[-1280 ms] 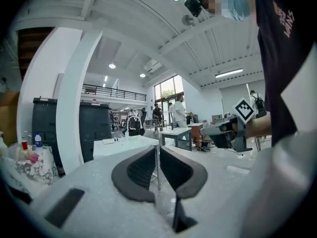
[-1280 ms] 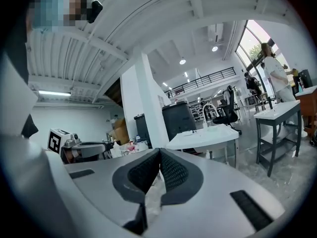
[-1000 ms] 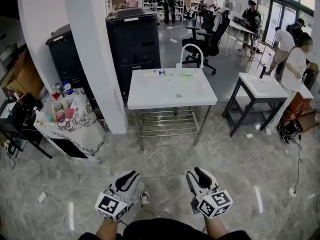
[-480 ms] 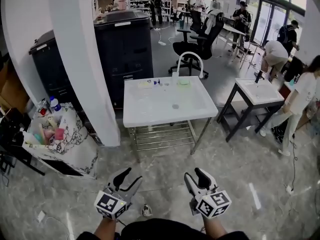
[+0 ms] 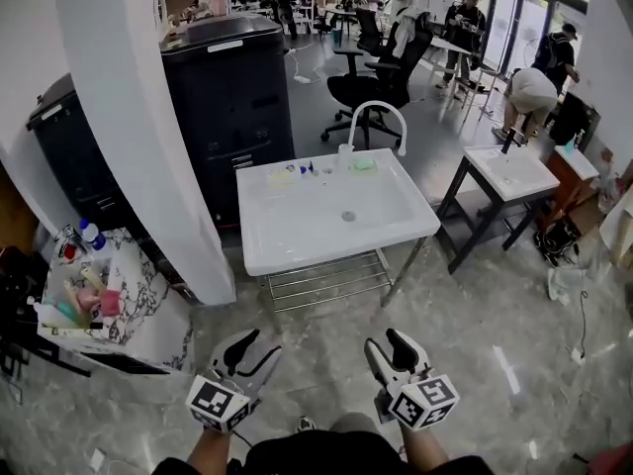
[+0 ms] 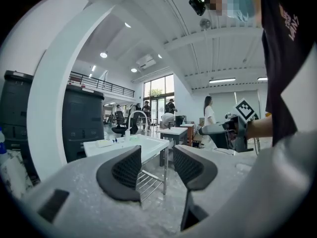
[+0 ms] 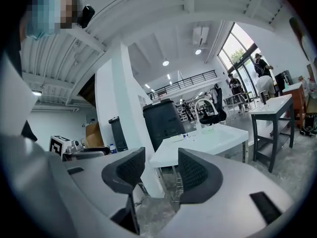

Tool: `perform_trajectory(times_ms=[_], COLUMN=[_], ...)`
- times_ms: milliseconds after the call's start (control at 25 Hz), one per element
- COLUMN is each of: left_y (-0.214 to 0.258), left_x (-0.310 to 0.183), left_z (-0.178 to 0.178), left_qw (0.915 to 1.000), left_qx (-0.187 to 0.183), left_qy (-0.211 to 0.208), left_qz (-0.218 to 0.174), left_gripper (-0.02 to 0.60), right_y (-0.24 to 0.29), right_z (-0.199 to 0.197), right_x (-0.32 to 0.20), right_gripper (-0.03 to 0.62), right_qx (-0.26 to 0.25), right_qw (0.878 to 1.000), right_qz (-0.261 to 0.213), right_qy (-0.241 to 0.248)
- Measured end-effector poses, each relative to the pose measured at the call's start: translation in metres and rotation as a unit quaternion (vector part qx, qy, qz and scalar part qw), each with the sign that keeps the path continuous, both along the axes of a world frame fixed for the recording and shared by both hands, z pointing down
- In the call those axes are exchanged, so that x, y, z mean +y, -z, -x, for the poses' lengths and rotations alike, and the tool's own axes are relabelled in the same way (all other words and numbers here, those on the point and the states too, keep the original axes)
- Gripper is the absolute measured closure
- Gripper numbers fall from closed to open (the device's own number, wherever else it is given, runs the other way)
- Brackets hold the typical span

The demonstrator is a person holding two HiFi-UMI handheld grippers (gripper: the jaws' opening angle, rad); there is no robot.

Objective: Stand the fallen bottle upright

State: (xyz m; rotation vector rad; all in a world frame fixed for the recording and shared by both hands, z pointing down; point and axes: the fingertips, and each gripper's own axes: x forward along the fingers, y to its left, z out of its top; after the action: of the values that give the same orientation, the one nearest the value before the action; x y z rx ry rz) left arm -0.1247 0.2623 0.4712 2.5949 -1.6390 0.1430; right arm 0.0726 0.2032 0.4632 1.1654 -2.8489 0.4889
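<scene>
With the left gripper (image 5: 251, 348) released and the right gripper's (image 5: 389, 345) jaws opening on nothing, the person should approach the sink (image 5: 326, 249) and first find the bottle, not visible yet.

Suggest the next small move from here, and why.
Probably step closer to the white sink table. The left claw is open and empty. The right claw is opening, with nothing between its jaws. Both hang well short of the table. The small items by the faucet are too small to identify from here.
</scene>
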Motion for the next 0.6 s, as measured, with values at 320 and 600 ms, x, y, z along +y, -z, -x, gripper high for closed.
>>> perform_trajectory(times_ms=[320, 600], left_y=[-0.009, -0.012], left_x=[-0.047, -0.120], left_z=[0.018, 0.025], left_qw=[0.9997, 0.9999], left_qx=[0.014, -0.004], left_qy=[-0.002, 0.000], left_qz=[0.019, 0.016], left_gripper=[0.383, 0.383], right_y=[-0.009, -0.008], right_z=[0.010, 0.017], right_x=[-0.041, -0.120], right_gripper=[0.401, 0.401], right_qx=[0.001, -0.001], right_qw=[1.000, 1.000], right_qz=[0.013, 0.009], right_qy=[-0.018, -0.004])
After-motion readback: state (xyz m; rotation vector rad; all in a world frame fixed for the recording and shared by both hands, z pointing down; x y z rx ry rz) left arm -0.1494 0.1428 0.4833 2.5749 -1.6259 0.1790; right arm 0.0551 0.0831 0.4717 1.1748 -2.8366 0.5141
